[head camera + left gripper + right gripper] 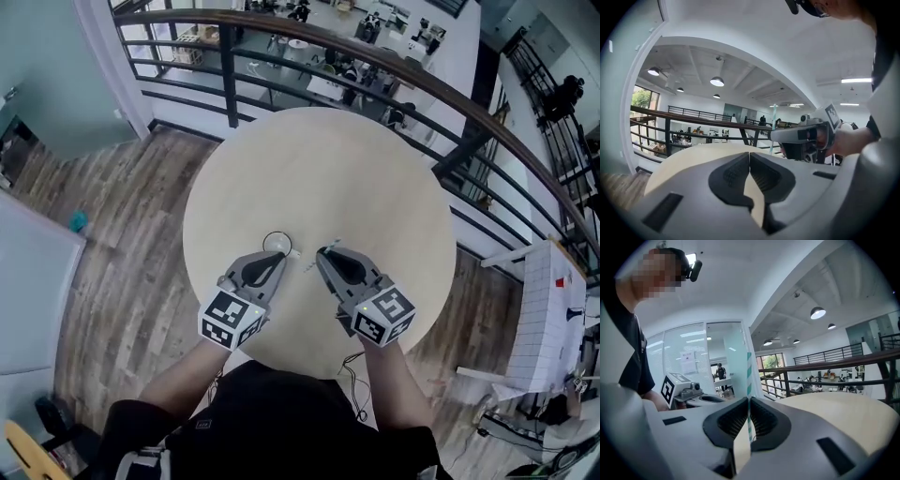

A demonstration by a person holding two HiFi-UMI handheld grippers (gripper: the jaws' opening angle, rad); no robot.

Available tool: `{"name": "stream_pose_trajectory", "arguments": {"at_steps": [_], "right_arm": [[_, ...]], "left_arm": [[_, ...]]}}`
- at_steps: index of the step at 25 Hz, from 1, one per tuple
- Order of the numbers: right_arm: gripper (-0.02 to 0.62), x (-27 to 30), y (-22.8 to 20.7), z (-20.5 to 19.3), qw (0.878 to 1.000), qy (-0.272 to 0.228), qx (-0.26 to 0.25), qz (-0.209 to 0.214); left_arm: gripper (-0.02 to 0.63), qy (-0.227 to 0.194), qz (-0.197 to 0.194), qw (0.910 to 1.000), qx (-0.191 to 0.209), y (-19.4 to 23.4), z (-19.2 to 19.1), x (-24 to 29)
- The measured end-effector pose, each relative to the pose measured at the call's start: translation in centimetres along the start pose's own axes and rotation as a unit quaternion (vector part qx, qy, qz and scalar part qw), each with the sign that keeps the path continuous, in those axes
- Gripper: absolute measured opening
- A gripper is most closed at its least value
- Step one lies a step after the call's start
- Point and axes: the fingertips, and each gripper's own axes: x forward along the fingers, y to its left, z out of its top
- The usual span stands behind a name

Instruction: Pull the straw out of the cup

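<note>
Right gripper [748, 401] pinches the straw [749, 366], left gripper [749, 157] has fingers together, above round table [375, 187].

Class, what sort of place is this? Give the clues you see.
Probably a mezzanine in an open-plan office or lab: a round table stands on a wood-plank floor beside a curved dark railing, with desks on the level below.

The table [375, 178] is round, with a pale beige top, and it stands on a floor [122, 234] of wooden planks. Directly on the top stands a white cup [277, 245], upright, seen from above as a ring. The cup is in the near part of the table, a little left of the middle.
</note>
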Motion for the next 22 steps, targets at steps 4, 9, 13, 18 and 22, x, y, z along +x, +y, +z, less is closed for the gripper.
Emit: {"name": "stream_pose_trajectory", "arguments": {"at_steps": [4,9,13,18,22], "right_arm": [[0.031,-3.9,0.8,0.9,0.999,-0.028,0.021,-0.025],[0.031,-10.4,1.0,2.0,0.997,-0.053,0.029,-0.047],[0.031,-16.5,1.1,3.0,0.995,-0.072,0.03,-0.06],[0.031,-21.2,1.5,4.3,0.993,-0.093,0.024,-0.064],[0.031,-24.4,1.4,5.0,0.992,-0.108,0.02,-0.066]], "left_arm": [[0.009,-0.002,-0.024,0.9996,0.014,-2.5,1.2,-0.1],[0.009,-0.009,-0.031,0.9992,0.024,-6.0,2.7,0.0],[0.009,-0.024,-0.021,0.9992,0.022,-9.1,4.1,-1.0],[0.009,-0.026,-0.008,0.9993,0.026,-12.0,4.5,-1.7],[0.009,-0.027,-0.005,0.9992,0.028,-14.6,4.8,-2.0]]}}
